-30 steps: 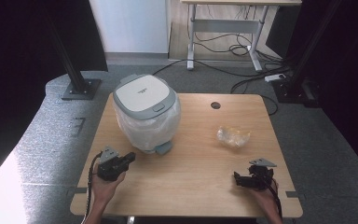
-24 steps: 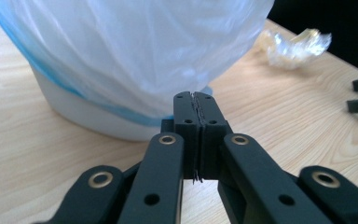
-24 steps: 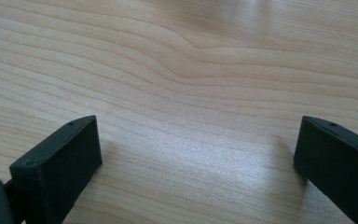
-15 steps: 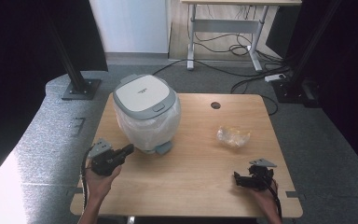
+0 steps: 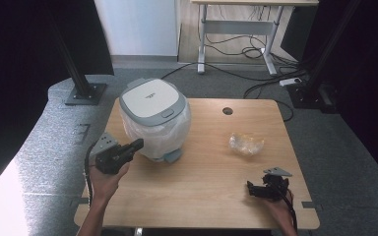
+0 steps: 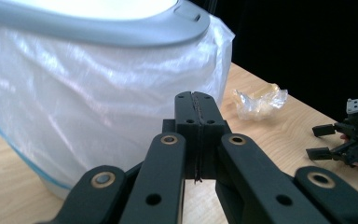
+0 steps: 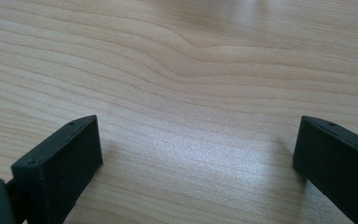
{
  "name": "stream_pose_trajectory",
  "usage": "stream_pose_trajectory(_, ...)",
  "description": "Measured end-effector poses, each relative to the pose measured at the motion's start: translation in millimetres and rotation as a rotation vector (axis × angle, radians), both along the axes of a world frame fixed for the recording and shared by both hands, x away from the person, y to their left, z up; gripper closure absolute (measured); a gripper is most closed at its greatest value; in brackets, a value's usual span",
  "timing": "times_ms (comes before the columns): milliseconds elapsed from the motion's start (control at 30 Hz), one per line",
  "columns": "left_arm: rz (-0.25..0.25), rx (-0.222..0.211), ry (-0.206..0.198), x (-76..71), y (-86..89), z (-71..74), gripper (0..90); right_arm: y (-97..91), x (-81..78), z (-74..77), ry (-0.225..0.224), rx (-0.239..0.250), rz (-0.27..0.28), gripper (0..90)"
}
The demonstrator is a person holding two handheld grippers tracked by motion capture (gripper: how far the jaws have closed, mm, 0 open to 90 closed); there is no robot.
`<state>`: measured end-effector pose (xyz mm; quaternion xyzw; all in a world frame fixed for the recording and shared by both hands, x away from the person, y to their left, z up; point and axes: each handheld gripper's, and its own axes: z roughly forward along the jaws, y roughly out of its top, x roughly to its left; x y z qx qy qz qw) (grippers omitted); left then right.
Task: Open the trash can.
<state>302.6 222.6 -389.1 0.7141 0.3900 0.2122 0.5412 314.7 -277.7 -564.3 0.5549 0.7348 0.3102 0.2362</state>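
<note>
While its two black jaws press flat together with nothing between them, the left gripper (image 5: 137,144) hangs at the left of the high view, its tips pointing up and to the right at the near side of the bin (image 5: 155,120). In the left gripper view the closed tips (image 6: 196,103) stand just in front of the clear liner bag (image 6: 88,102) that drapes over the bin's wall, close to it but seemingly not touching.

The bin sits in the upper left part of the table (image 5: 197,191), its grey-rimmed white lid (image 5: 151,96) shut, with a small latch tab (image 5: 167,113) on the front edge of the lid and a pale blue foot (image 5: 171,157) at its base.

My guess is the bin is light, hollow plastic: stiff at the rim and lid, but easy to tip or slide if pushed high up. The liner is thin, slippery film that would bunch or tear under a pinch, so it is no place to grip. The lid's rim or the latch tab looks like the firm point for closed tips to press or hook.

Further right, a crumpled clear wrapper (image 5: 246,143) lies alone, soft and nearly weightless. At the lower right, the right gripper (image 5: 257,191) rests low on the wood, jaws wide apart and empty.
</note>
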Motion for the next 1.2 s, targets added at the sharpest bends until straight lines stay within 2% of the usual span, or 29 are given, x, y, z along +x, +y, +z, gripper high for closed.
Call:
stream_pose_trajectory(533,-0.026,-0.023,-0.005,11.3,-10.1,18.5,89.9,0.0,-0.2,0.1,0.001,0.000,-0.001,0.5)
stream_pose_trajectory(800,-0.016,-0.015,-0.015,19.2,-15.0,27.3,89.9,0.1,-0.2,0.1,0.001,0.001,-0.002,0.5)
stream_pose_trajectory(1200,-0.020,0.005,-0.014,31.1,-20.7,33.2,89.9,-0.1,-0.2,0.2,0.001,-0.001,0.000,0.5)
